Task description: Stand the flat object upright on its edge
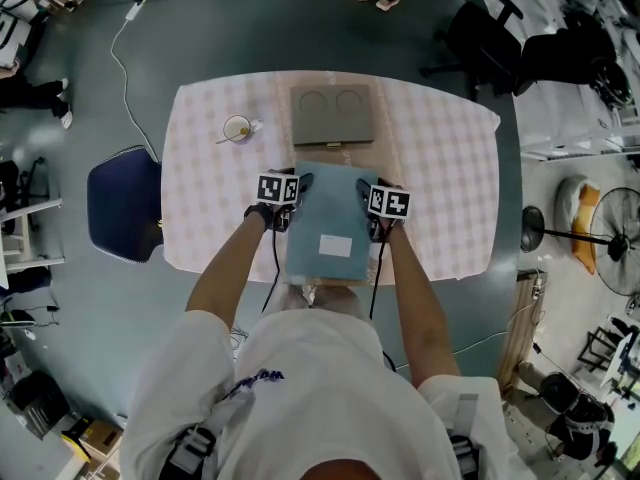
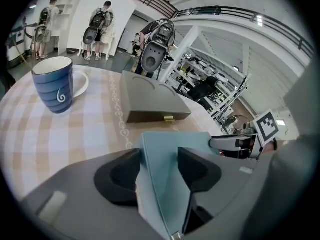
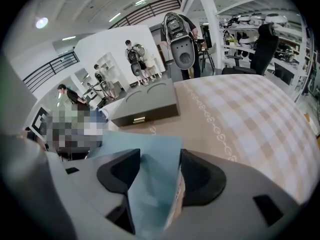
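A flat teal book [image 1: 330, 213] with a white label is held between both grippers above the near half of the table, and its cover faces my head camera. My left gripper [image 1: 297, 194] grips its left edge and my right gripper [image 1: 366, 206] its right edge. In the left gripper view the book [image 2: 162, 184] runs between the two dark pads [image 2: 196, 170], which press on it at the gripper [image 2: 160, 156]. The right gripper view shows the same: the teal book [image 3: 150, 194] is pinched at the gripper [image 3: 160, 166]. Whether its lower edge touches the table is hidden.
A grey flat box [image 1: 332, 115] with two round recesses lies beyond the book, with its brass latch toward me. A blue mug [image 2: 54, 84] stands at the far left of the checked tablecloth [image 1: 440, 168]. A blue chair [image 1: 125, 203] stands left of the table. People stand in the background.
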Available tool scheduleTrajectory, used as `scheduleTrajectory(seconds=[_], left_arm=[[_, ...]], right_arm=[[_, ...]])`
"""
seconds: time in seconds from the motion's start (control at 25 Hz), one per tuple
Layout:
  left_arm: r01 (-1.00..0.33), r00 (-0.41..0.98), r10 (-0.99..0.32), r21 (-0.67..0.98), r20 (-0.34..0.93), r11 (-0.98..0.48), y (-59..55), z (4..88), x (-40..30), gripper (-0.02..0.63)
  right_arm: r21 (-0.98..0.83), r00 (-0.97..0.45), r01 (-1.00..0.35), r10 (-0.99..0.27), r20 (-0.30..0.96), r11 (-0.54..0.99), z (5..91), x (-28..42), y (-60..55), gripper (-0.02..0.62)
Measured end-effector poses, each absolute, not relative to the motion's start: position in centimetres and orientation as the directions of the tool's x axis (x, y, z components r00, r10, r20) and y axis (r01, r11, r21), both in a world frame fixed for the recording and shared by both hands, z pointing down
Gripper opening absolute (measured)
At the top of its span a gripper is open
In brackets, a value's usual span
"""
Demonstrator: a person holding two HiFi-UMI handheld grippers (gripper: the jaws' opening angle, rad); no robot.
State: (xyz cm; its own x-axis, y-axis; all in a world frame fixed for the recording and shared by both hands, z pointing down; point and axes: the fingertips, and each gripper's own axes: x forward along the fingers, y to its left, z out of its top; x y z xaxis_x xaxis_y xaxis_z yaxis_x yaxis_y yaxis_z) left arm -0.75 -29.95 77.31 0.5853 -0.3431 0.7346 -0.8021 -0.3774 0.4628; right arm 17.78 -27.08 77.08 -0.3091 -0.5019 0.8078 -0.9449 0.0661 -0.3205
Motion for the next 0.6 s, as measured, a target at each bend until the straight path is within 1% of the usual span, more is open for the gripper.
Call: scheduleTrajectory(seconds=[0.32,0.6], left_arm=[[-0.803,0.584,-0.351,0.456,0.732,-0.383,-29.8,76.9,-0.8,0.238],[-0.803,0.584,-0.379,0.441,0.718,-0.4,-29.5,74.7,-0.7,0.231]], right_arm=[[-0.322,-0.307,-0.945,-0.507,0.805,0.059,76.9,17.7,-27.0,0.259],[-0.321,-0.308,-0.944,-0.535,0.786,0.072,75.1,17.8,-26.6,0.257]])
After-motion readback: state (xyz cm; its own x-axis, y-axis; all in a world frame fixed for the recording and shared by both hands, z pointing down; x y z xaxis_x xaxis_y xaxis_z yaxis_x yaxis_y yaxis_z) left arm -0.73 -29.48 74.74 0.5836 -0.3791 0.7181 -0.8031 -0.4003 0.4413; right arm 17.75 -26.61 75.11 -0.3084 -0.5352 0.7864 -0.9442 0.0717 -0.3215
